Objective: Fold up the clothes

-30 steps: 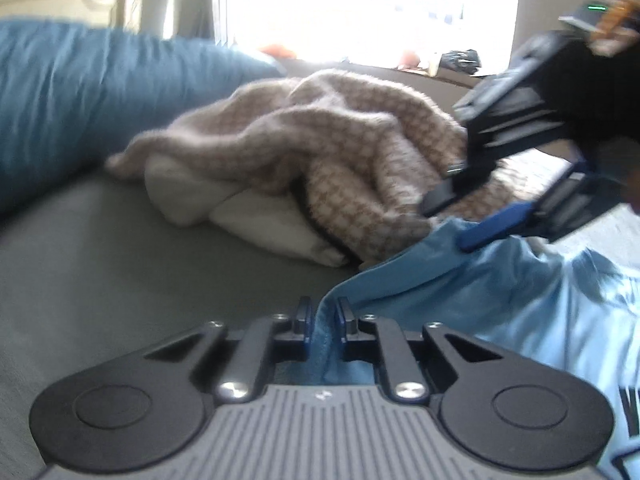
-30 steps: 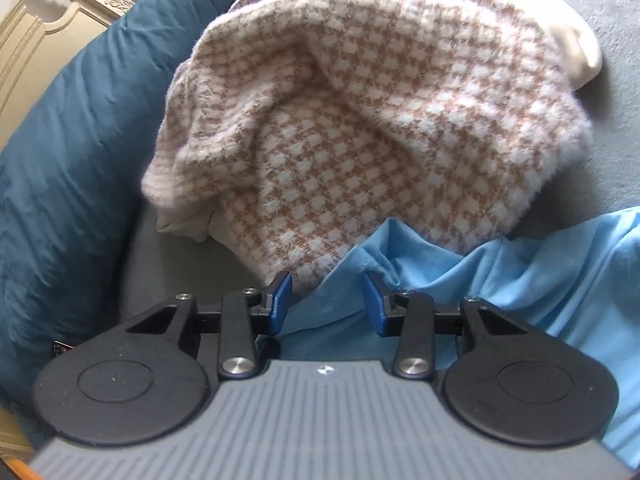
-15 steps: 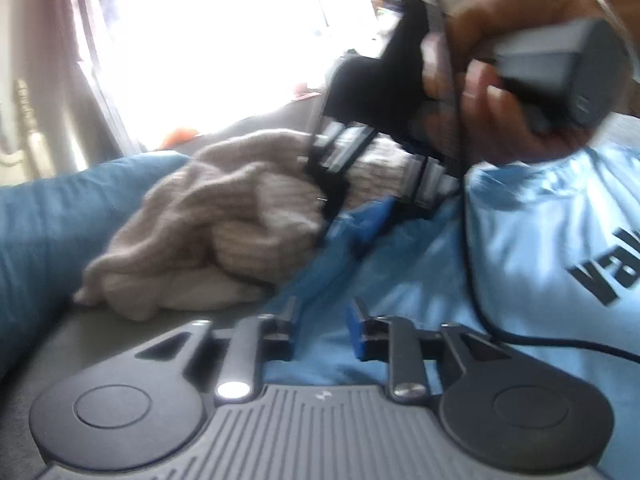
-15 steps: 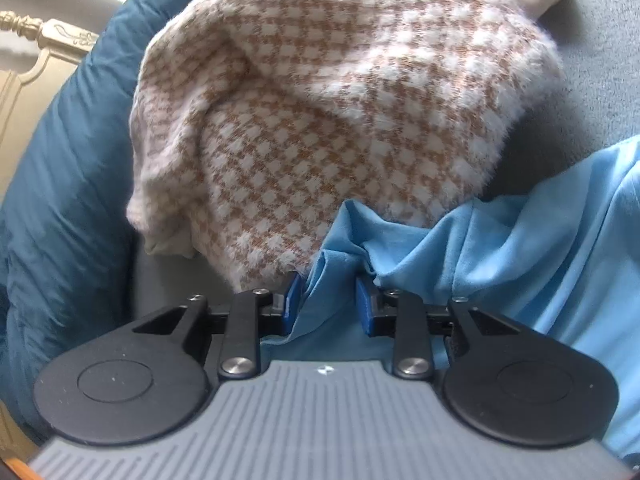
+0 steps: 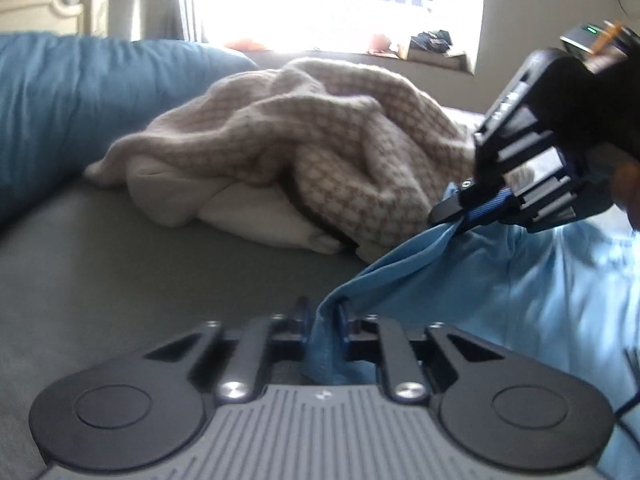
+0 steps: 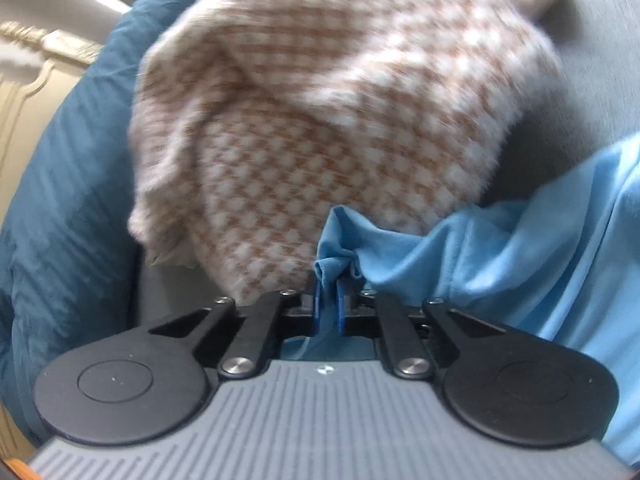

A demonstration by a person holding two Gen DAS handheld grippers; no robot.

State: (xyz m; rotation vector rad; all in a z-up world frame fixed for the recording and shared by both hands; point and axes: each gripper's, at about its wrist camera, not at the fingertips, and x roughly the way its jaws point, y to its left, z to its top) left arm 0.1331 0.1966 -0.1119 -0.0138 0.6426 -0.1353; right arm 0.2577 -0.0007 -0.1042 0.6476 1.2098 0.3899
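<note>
On the grey bed [image 5: 120, 280], a light blue shirt [image 5: 540, 300] is spread to the right of a heap of checked knitwear [image 5: 340, 152]. One edge of the shirt is pinched in the left gripper [image 5: 323, 316], whose jaws are closing on the cloth; the fabric is seen bunched between the blue pads [image 5: 304, 316] and hanging below them. A second bunch of the same shirt is clamped in the right gripper [image 6: 329, 308], whose jaws are drawn almost together around it, with a small tuft of cloth standing up above the fingertips. In the left view the right gripper [image 5: 456, 216] is seen near the knitwear, and a taut fold of shirt is stretched between the two grippers. The knitwear is laid over a cream garment [image 5: 248, 216], and a blue duvet [image 5: 80, 100] is banked behind it. A bright window [image 5: 332, 0] is seen beyond.
</note>
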